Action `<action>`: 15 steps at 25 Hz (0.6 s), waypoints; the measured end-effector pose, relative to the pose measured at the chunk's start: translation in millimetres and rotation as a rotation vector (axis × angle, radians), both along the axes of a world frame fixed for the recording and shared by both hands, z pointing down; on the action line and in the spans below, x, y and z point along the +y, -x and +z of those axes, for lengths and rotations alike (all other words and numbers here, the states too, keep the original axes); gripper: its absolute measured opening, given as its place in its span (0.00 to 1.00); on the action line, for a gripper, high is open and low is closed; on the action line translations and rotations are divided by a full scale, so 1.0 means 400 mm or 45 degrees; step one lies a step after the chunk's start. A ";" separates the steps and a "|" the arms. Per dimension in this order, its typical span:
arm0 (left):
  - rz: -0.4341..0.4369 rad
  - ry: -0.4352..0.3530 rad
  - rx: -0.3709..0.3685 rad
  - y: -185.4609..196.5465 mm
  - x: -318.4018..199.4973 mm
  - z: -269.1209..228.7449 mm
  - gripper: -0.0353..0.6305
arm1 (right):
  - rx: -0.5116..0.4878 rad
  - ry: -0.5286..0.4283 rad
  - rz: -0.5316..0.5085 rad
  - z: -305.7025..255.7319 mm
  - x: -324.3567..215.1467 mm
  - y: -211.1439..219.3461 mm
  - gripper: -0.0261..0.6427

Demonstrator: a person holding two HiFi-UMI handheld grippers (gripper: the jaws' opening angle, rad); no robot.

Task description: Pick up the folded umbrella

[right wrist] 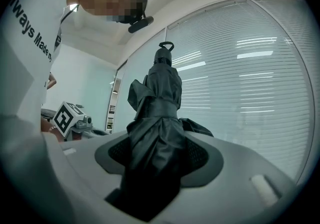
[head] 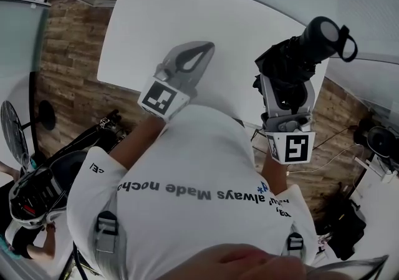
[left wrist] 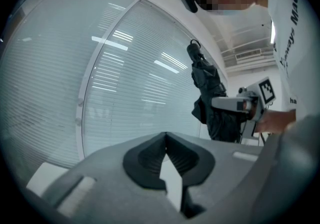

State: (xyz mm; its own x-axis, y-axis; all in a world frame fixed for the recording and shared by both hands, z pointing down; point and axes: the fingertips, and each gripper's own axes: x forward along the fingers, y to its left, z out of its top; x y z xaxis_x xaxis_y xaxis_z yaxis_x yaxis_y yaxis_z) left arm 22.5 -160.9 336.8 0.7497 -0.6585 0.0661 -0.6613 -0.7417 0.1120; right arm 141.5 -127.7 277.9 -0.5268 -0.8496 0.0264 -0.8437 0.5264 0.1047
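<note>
We stand at a white table (head: 187,23) on a plank floor (head: 68,60), facing a glass wall with slatted blinds (right wrist: 260,83).

Closest to us, the right gripper (right wrist: 157,153) has its jaws clamped around the folded umbrella (right wrist: 157,98). The dark pads press into the bunched black fabric low on the bundle. The left gripper (left wrist: 165,138) is empty, its jaws drawn together until the tips meet.

From the right jaws the umbrella rises upright, banded at the middle and ending in a strap loop (right wrist: 166,46). It hangs in the air against the blinds, and the bare tabletop lies below and beyond it, so we judge the pick-up all but done.

The grip sits on soft cloth rather than on the shaft, and most of the length stands above the pads. To finish well, we hold the squeeze firm and the wrist level so the umbrella neither tips nor slides through. The left gripper stays well aside, clear of the canopy folds.
</note>
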 end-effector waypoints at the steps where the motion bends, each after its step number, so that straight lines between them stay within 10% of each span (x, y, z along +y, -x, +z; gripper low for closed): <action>1: 0.001 -0.001 0.002 0.001 0.001 -0.006 0.06 | -0.003 -0.004 0.001 -0.006 0.002 0.001 0.42; 15: 0.008 -0.014 0.002 -0.001 0.030 -0.021 0.06 | -0.027 -0.001 0.022 -0.011 0.031 -0.013 0.42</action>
State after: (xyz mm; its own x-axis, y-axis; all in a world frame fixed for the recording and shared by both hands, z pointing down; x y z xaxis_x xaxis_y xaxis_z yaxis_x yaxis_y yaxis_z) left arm 23.0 -148.7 328.5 0.7540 -0.6543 0.0581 -0.6564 -0.7471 0.1049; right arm 146.6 -115.3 273.6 -0.5122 -0.8588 0.0144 -0.8550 0.5113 0.0869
